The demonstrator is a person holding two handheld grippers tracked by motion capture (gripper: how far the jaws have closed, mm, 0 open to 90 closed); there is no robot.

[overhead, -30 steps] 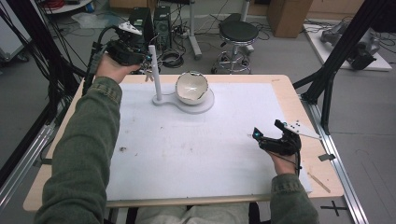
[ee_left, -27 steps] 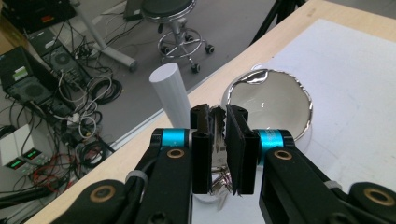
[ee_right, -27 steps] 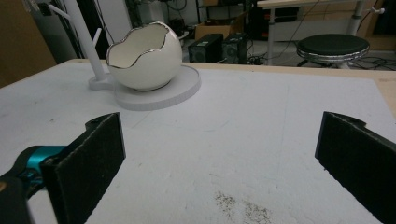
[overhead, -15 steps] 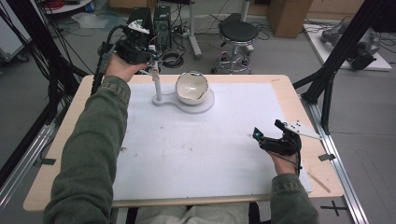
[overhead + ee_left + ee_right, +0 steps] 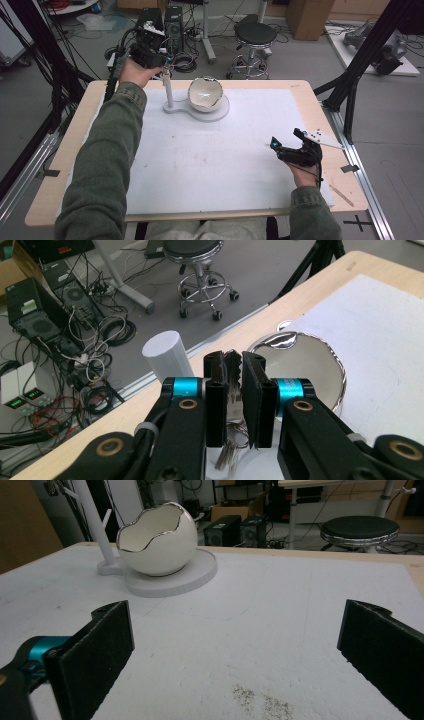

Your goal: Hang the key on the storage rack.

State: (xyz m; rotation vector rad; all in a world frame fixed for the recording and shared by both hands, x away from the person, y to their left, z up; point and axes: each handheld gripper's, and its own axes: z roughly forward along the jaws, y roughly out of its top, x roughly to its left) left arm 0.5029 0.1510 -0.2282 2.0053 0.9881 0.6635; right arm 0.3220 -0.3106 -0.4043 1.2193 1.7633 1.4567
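my left gripper is pinched on a bunch of keys, up at the table's far edge beside the white post and egg-shaped bowl. my right gripper rests spread wide over bare white mat.

A small bunch of metal keys hangs upright, pinched at its top between the left gripper's pads, above the white stand base, between the white post and the egg-shaped bowl.
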